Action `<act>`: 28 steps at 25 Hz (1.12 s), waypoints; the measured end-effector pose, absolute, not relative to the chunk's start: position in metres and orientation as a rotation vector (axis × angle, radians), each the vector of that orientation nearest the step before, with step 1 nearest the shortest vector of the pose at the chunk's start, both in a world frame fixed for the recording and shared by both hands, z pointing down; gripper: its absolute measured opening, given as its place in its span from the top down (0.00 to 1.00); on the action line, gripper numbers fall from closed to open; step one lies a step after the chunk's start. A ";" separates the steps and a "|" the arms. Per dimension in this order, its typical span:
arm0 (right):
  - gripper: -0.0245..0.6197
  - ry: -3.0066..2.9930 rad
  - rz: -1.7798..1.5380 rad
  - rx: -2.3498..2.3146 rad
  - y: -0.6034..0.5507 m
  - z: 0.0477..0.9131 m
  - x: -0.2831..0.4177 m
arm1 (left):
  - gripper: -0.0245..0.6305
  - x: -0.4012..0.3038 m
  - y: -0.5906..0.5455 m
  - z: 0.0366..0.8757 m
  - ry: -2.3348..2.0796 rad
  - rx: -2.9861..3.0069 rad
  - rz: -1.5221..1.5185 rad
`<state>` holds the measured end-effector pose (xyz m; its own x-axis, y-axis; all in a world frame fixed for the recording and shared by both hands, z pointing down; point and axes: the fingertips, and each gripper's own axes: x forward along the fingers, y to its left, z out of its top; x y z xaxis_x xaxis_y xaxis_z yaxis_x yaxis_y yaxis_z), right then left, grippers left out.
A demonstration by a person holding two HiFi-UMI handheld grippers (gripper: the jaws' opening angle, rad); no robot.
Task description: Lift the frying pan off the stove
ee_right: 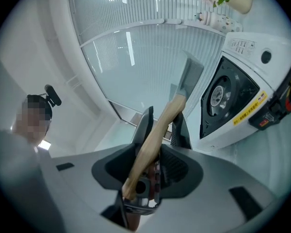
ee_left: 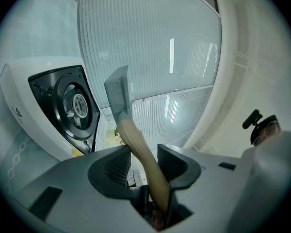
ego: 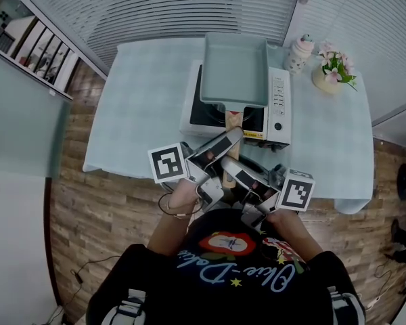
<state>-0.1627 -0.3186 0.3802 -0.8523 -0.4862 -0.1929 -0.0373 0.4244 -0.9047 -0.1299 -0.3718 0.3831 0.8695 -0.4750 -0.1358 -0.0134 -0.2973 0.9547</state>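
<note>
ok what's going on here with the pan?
A person is handling one frying pan with both grippers. The left gripper and the right gripper each have their fingers closed on its wooden handle. The pan appears raised clear of the stove on the table, since the burner shows bare in both gripper views.

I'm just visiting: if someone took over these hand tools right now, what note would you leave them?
Left gripper: shut on the pan's wooden handle.
Right gripper: shut on the same handle.
Frying pan: raised, seemingly clear of the burner, but above the stove on the table.
Done: grip made, lift begun.
Left: carry the pan clear of the stove.
</note>
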 end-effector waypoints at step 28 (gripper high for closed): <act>0.73 2.338 -1.303 -0.422 -0.315 0.345 -0.162 | 0.72 -0.132 -0.369 0.341 -0.357 1.907 -0.540</act>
<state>-0.1624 -0.3155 0.3450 -0.8618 -0.4577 -0.2186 -0.0549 0.5127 -0.8568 -0.1317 -0.3693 0.3415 0.8524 -0.4821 -0.2024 0.0022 -0.3837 0.9234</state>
